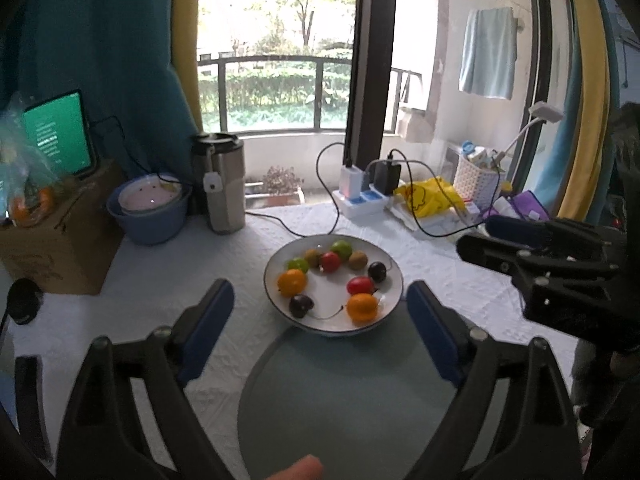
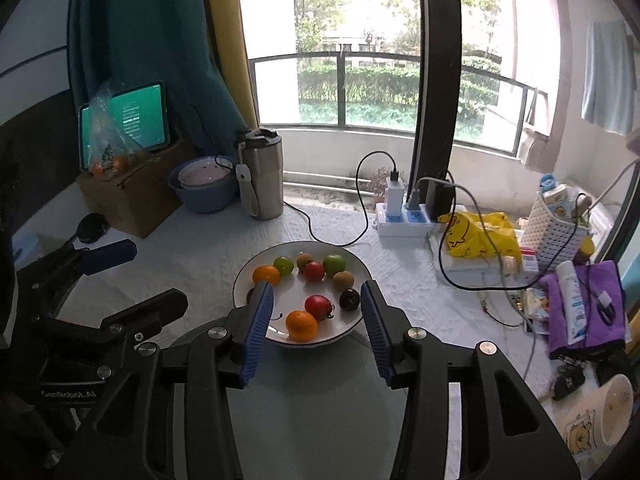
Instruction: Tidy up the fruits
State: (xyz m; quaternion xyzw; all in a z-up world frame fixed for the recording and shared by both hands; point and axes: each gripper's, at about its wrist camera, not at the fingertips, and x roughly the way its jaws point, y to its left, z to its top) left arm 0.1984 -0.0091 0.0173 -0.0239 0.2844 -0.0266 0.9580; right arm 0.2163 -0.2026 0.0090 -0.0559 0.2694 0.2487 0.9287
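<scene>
A white plate holds several small fruits: two oranges, red tomatoes, green fruits, brown kiwis and dark plums. A grey-green round plate lies just in front, bare. My left gripper is open and empty, near side of the fruit plate. My right gripper is open and empty, its fingers either side of the plate's near half; it also shows in the left wrist view.
Behind the plate stand a steel tumbler, blue bowls, a cardboard box with a tablet, a power strip with cables, a yellow bag and a white basket. A mug sits at the right.
</scene>
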